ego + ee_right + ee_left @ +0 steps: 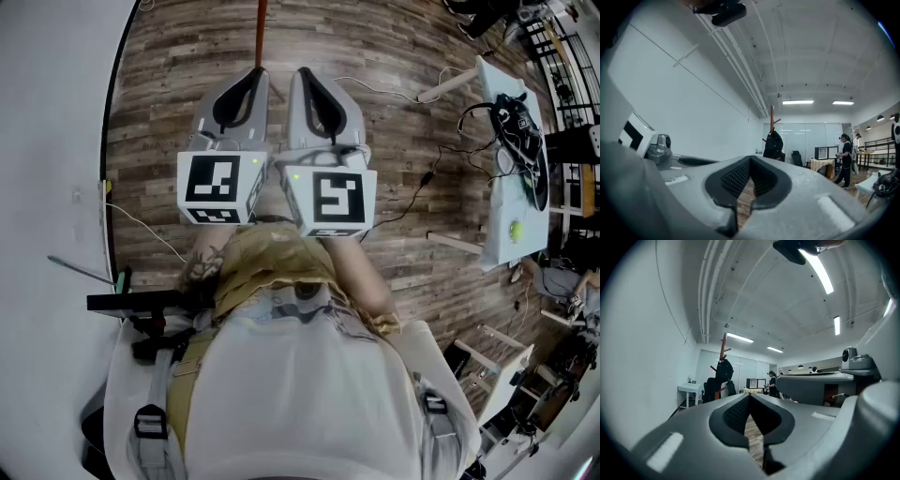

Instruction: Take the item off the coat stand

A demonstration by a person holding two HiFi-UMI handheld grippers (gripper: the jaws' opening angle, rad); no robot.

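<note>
A reddish wooden coat stand [772, 117] rises far across the room by the white wall, with a dark garment [774, 144] hanging on it. The left gripper view shows the same coat stand [723, 345] and garment [724, 371], small and distant. Its pole [261, 28] shows at the top edge of the head view. My left gripper [255, 77] and right gripper [306, 77] are held side by side over the wooden floor, pointing toward the stand and well short of it. Both are shut with nothing between the jaws; their tips meet in each gripper view [749, 397] [751, 160].
A white table [511, 187] with black gear stands at the right, and cables [403, 211] trail over the floor. The white wall [47, 187] runs along the left. A person [845, 161] stands by a desk with monitors [822, 164]. A small white table [689, 389] is near the stand.
</note>
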